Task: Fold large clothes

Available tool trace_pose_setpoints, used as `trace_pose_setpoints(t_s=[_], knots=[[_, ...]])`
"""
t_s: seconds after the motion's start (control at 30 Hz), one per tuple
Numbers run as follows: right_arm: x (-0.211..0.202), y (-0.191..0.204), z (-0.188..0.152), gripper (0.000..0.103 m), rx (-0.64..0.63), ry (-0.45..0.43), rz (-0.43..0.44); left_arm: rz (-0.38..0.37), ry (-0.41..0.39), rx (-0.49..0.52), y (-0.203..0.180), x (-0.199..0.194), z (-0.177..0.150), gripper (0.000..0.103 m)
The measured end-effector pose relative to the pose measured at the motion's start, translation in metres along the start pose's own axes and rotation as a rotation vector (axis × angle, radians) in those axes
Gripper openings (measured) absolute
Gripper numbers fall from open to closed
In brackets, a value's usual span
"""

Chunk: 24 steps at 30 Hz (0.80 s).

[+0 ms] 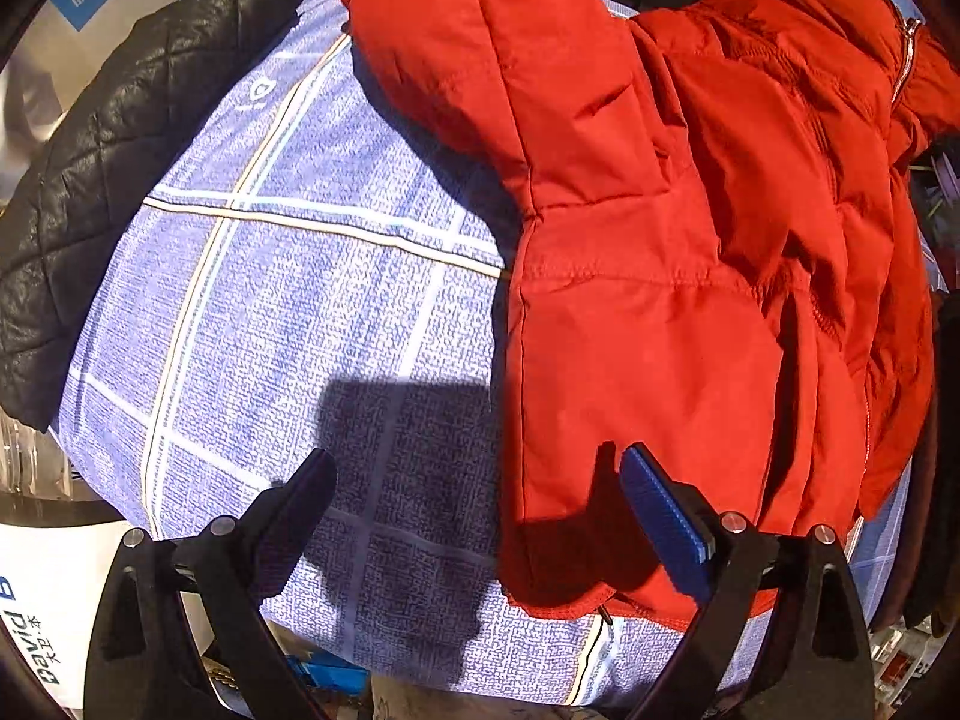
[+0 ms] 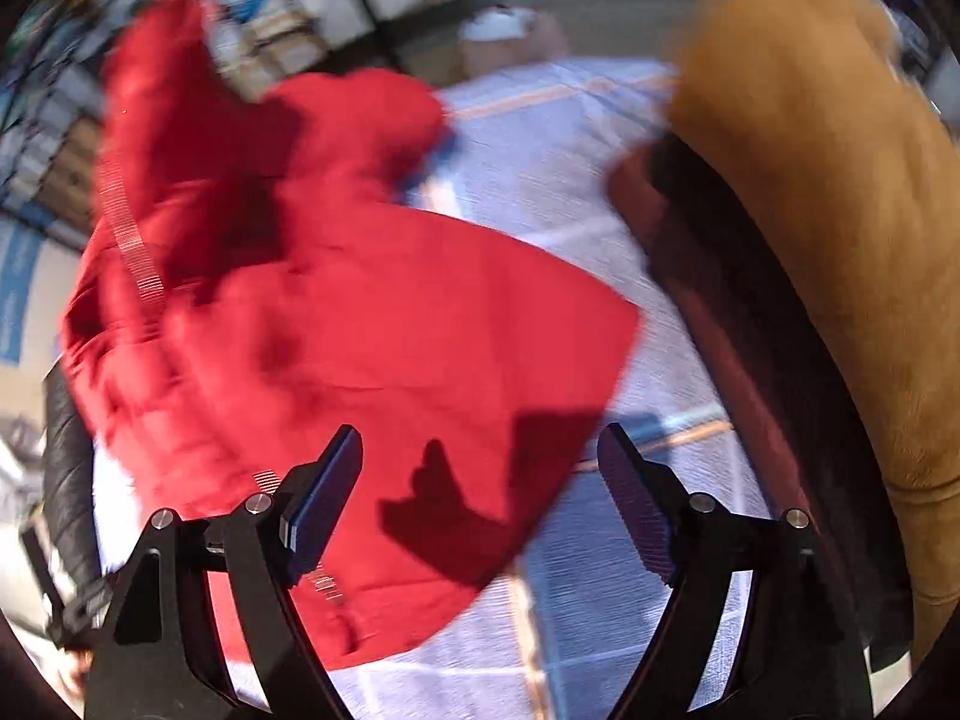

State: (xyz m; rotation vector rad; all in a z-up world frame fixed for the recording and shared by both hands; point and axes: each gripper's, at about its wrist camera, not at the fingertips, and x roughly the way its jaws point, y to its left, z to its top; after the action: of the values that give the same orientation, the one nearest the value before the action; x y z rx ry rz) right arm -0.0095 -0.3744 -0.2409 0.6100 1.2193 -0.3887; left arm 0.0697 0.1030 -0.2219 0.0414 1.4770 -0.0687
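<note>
Both grippers hanging spread over the red jacket on the checked sheet

Nearest, the left gripper [image 1: 480, 510] is pointing down with its jaws spread and empty, straddling the red jacket's [image 1: 690, 300] near edge, likely lining up a pinch for the next fold. The right gripper [image 2: 480, 498] is hanging over the jacket's [image 2: 360, 330] opposite corner, jaws also wide apart and holding nothing; its view is blurred. The jacket is lying crumpled and partly doubled over, its smooth puffy shell creasing softly, a metal zip running near its far side. Under it the blue checked sheet [image 1: 288, 312] is looking coarse-woven. Beyond the jacket's left, a black quilted jacket [image 1: 108, 180] is resting; to its right, a fuzzy tan garment [image 2: 840, 210].
</note>
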Motion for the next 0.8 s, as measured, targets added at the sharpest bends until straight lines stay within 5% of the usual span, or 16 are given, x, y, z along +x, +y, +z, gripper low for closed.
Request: trace_pose_setpoints(t_s=[0.27,0.57,0.6,0.63,0.67,0.73,0.8], knots=[[0.054,-0.011,0.004,0.08,-0.092,0.023,-0.058,-0.045,-0.028,0.022,-0.002,0.019,-0.024,0.093],[0.115,-0.068,-0.023,0.085,0.516,0.184,0.258,-0.227,0.114,-0.183,0.019,0.059,-0.044,0.096],[0.115,-0.067,-0.026,0.082,0.522,0.181,0.268,-0.247,0.131,-0.196,0.018,0.062,-0.046,0.095],[0.114,-0.064,-0.027,0.064,0.511,0.176,0.276,-0.256,0.142,-0.193,0.015,0.065,-0.047,0.094],[0.114,-0.061,-0.026,0.052,0.505,0.177,0.316,-0.251,0.143,-0.171,0.011,0.065,-0.047,0.09],[0.108,-0.056,-0.026,0.031,0.503,0.182,0.35,-0.256,0.135,-0.099,0.0,0.061,-0.044,0.052],[0.096,-0.048,-0.024,0.02,0.461,0.167,0.36,-0.254,0.114,-0.02,-0.014,0.049,-0.04,0.022]])
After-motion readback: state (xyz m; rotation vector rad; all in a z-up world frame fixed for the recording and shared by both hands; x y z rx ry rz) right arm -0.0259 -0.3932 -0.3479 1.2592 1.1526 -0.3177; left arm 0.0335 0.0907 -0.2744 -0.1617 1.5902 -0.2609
